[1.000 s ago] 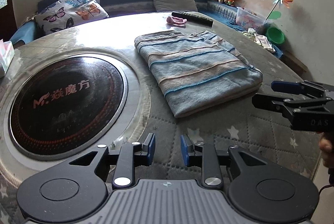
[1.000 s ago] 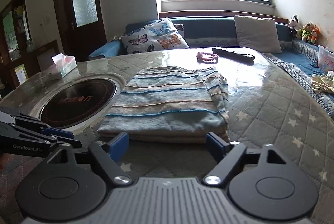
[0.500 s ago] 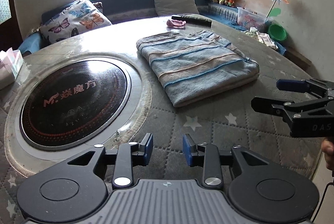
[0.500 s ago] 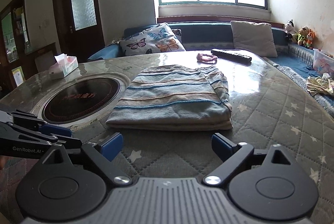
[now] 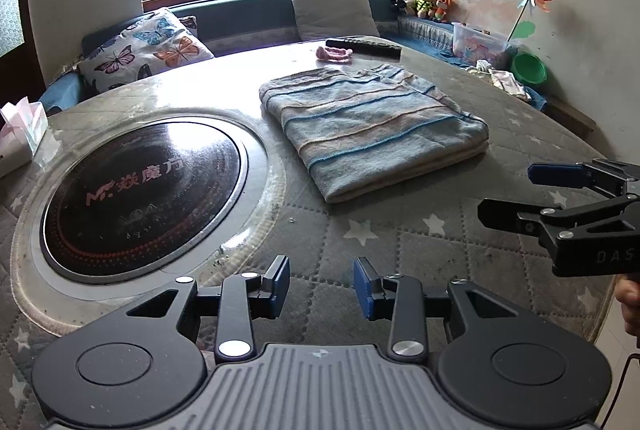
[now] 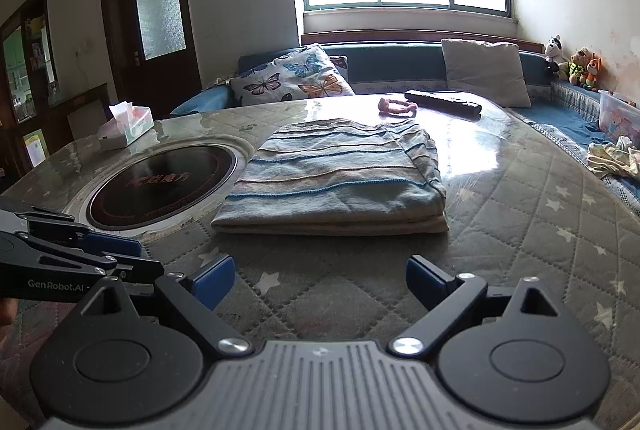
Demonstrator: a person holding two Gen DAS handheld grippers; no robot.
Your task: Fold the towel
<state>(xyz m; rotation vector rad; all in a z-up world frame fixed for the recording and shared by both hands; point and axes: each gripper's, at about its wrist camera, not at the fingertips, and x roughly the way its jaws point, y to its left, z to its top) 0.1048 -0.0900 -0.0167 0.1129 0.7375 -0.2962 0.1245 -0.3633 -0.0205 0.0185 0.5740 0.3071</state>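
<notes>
A striped blue and beige towel [image 5: 372, 125] [image 6: 336, 177] lies folded into a thick rectangle on the round table [image 5: 420, 242], flat and untouched. My left gripper [image 5: 322, 290] hovers over the table's near edge, well short of the towel, open with a narrow gap and nothing between its blue pads. My right gripper [image 6: 320, 280] is open wide and empty, a short way in front of the towel's near folded edge. Each gripper shows in the other's view: the right gripper [image 5: 516, 195] at the right border, the left gripper [image 6: 132, 256] at the left border.
A round black cooktop [image 5: 140, 189] is set into the table left of the towel. A tissue box [image 6: 126, 125], a pink scrunchie [image 6: 396, 107] and a black remote [image 6: 442, 102] lie farther back. A sofa with cushions [image 6: 296, 79] curves behind the table.
Both grippers have drawn back from the towel toward the table's near edge, so it looks smaller and farther. The left gripper's gap has widened slightly. The towel has not moved.
</notes>
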